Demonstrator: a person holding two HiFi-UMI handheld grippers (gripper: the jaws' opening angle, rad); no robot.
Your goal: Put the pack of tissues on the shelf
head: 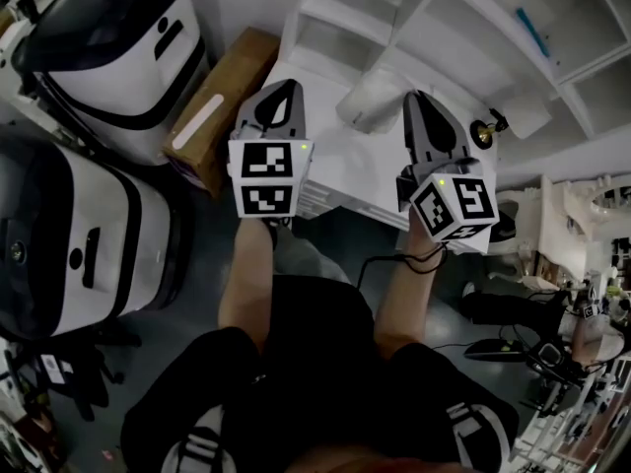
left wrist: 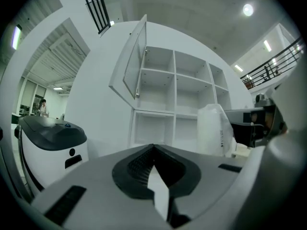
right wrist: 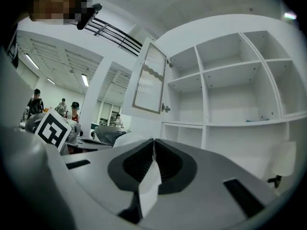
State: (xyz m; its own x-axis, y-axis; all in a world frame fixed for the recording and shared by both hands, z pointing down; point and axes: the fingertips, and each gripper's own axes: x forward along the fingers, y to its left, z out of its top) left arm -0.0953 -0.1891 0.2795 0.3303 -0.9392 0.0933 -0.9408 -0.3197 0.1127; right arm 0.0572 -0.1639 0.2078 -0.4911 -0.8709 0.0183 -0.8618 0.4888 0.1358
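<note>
White-wrapped pack of tissues [head: 367, 101] stands untouched on the tabletop [head: 335, 170] before the shelf [head: 444, 28]. Left gripper [head: 284, 89] and right gripper [head: 418, 99] are pressed together, empty. Approach step, likely: 1 must spread, then straddle the pack.

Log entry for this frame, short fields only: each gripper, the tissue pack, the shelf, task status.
left gripper: jaws shut, nothing between them
right gripper: jaws shut, nothing between them
pack of tissues: upright in front of the shelf's lower compartments, touched by neither gripper
shelf: white, open compartments, door swung open
task status: pack not yet picked up
</note>
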